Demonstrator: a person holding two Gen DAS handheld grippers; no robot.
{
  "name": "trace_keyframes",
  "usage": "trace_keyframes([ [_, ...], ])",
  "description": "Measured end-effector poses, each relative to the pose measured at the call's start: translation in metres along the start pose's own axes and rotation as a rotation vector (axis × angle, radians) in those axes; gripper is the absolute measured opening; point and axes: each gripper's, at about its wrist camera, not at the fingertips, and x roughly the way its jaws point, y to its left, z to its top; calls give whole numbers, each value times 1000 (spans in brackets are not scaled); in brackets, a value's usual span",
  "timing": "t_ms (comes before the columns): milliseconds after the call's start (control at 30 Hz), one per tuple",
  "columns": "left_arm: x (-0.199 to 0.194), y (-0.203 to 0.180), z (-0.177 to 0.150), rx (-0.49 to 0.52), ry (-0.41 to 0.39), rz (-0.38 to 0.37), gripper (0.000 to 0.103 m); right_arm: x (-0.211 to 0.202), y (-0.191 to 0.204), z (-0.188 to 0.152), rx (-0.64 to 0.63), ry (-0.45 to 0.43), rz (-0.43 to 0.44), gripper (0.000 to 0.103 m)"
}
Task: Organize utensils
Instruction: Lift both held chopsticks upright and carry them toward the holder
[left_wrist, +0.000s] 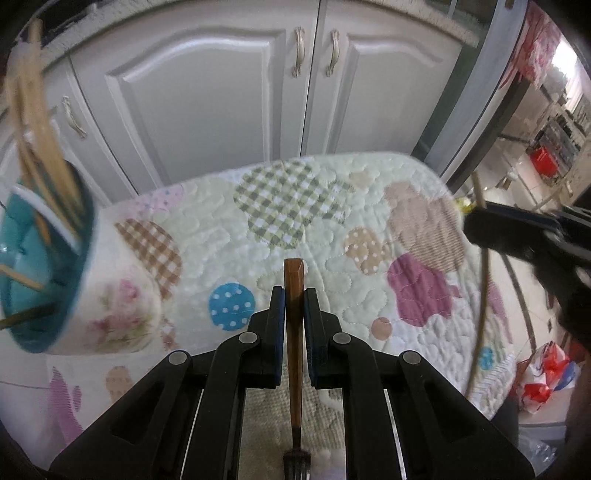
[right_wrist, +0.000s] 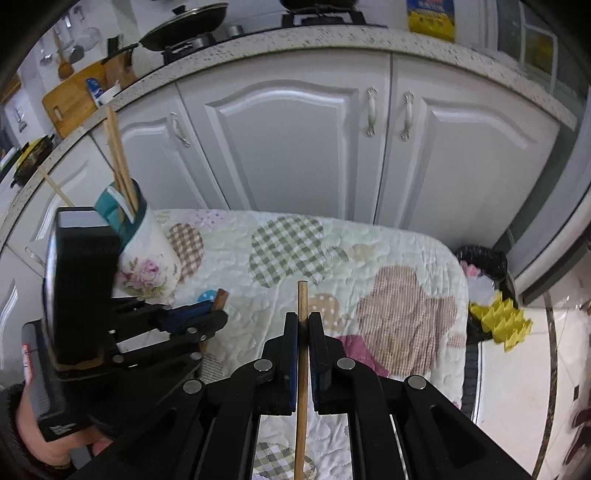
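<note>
1. Pinching a dark wooden-handled fork (left_wrist: 294, 325), the left gripper (left_wrist: 294, 295) has its pads pressed on the handle; the handle end points forward past the fingertips and the tines show at the bottom edge of the left wrist view.
2. Right gripper (right_wrist: 303, 325): pressed together on a single pale wooden chopstick (right_wrist: 302, 354), which stands between the pads, its end just beyond the fingertips.
3. Utensil holder (right_wrist: 147, 258): white floral cup with a teal inside, standing on the quilted worktop (right_wrist: 369, 258) at the left, just beside the left gripper.
4. Contents of the holder: several bamboo chopsticks (right_wrist: 120, 166) leaning out of the rim; a white-edged item beside them, too blurred to name.
5. Quilted cover: patchwork of gingham, dotted and striped shapes.
6. Backdrop: white cabinet doors (right_wrist: 295, 147) beyond the worktop; speckled kitchen counter above, carrying a pan (right_wrist: 184, 26).
</note>
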Motion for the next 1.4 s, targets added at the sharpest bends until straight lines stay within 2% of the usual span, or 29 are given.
trace_keyframes([
  [233, -53, 18, 6, 15, -66, -58, 8, -34, 9, 26, -31, -83, 27, 5],
  [533, -85, 35, 0, 2, -113, -71, 8, -57, 31, 36, -63, -131, 39, 5],
  [700, -115, 37, -4, 24, -153, -71, 8, -65, 48, 37, -108, -144, 37, 5],
  [933, -174, 60, 10, 12, -242, -76, 9, -85, 77, 55, -157, -220, 51, 5],
  [1267, -254, 116, 42, -42, -362, -36, 8, -107, 129, 101, -228, -307, 101, 5],
  [1400, -256, 136, 55, -54, -388, 5, 8, -112, 150, 119, -242, -349, 122, 5],
])
